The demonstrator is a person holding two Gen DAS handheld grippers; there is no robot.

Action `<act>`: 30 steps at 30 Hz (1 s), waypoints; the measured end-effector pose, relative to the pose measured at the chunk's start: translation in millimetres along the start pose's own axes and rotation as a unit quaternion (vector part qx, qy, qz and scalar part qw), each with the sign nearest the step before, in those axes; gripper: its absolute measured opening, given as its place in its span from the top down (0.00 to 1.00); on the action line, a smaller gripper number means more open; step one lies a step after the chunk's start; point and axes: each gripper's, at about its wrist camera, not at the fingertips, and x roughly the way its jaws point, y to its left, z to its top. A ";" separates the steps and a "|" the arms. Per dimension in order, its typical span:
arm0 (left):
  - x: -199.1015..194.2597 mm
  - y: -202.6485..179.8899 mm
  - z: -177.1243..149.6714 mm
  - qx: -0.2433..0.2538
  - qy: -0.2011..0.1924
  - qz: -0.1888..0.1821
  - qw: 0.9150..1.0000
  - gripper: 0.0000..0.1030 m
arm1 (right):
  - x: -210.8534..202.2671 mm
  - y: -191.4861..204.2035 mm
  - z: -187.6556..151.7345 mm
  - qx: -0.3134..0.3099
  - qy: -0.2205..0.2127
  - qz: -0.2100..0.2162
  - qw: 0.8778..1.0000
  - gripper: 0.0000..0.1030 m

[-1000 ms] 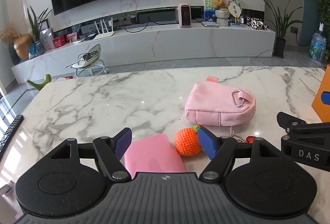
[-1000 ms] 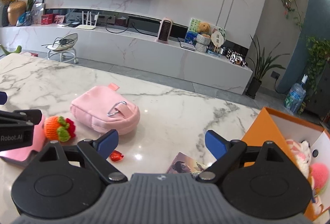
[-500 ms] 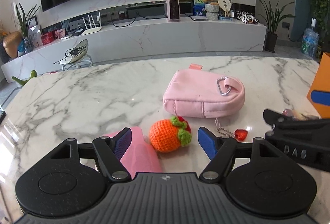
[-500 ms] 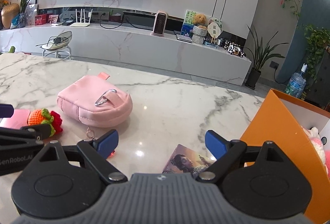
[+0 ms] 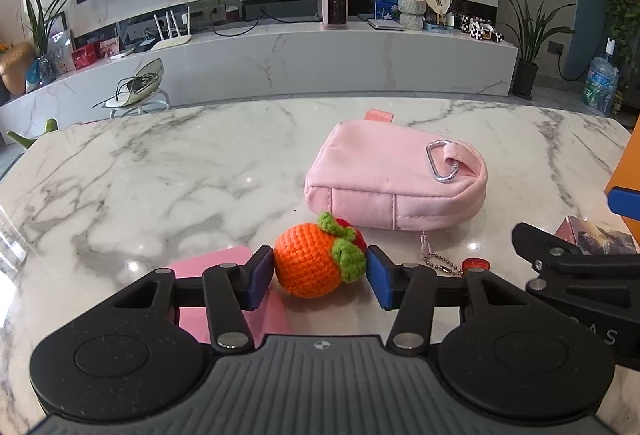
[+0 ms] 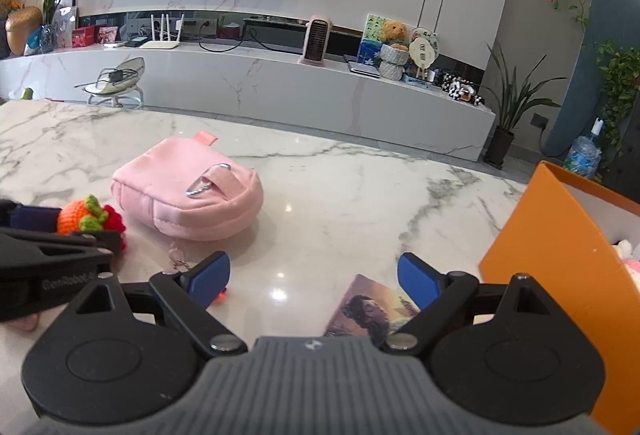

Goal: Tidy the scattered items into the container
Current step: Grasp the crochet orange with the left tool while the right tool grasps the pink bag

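Marble tabletop [image 5: 160, 171] fills both views, with a living-room wall and television behind. The crocheted orange [image 5: 316, 263] is bracketed by the left gripper [image 5: 320, 275], whose pads touch it on both sides; it appears gripped but is not yet lifted off the marble. The right gripper [image 6: 314, 281] is held wide open and empty above a card [image 6: 368, 309]. The orange box [image 6: 560, 259] stands at three o'clock in the right view, with plush toys already seen inside. Left to be stowed are the pouch [image 5: 394, 183] at twelve o'clock, a pink pad [image 5: 224, 267] at nine, a red charm [image 5: 476, 263] and the card. Little of the tidying is judged done.
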 end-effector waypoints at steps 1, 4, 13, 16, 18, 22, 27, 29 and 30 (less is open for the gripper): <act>0.2 1.4 0.2 -0.003 -0.001 -0.002 1.000 0.45 | 0.8 0.8 1.2 0.001 -0.004 0.005 1.000 0.11; 0.9 5.9 2.0 -0.013 -0.005 -0.002 1.000 0.46 | 4.7 3.2 7.4 0.001 -0.015 0.023 1.000 0.11; 2.9 24.1 22.0 -0.034 -0.038 0.022 0.998 0.47 | 32.4 8.0 33.8 0.026 -0.028 0.082 0.996 0.14; 11.7 26.8 26.9 -0.034 -0.038 0.026 0.998 0.47 | 44.4 11.1 42.4 0.041 -0.026 0.091 0.995 0.14; 16.0 26.9 27.9 -0.031 -0.037 0.027 0.998 0.47 | 54.4 12.2 46.3 0.052 -0.015 0.096 0.994 0.17; 20.6 23.4 24.3 -0.022 -0.033 0.027 0.999 0.47 | 73.2 11.5 45.8 0.076 0.013 0.115 0.990 0.21; 22.2 19.9 21.8 -0.015 -0.027 0.030 0.999 0.47 | 77.5 14.8 39.6 0.081 0.020 0.127 0.988 0.28; 22.9 18.1 20.7 -0.015 -0.020 0.031 0.999 0.47 | 76.3 16.0 37.9 0.080 0.023 0.132 0.988 0.36; 23.2 17.4 20.2 -0.016 -0.016 0.031 0.999 0.47 | 75.7 16.8 36.8 0.079 0.025 0.134 0.987 0.37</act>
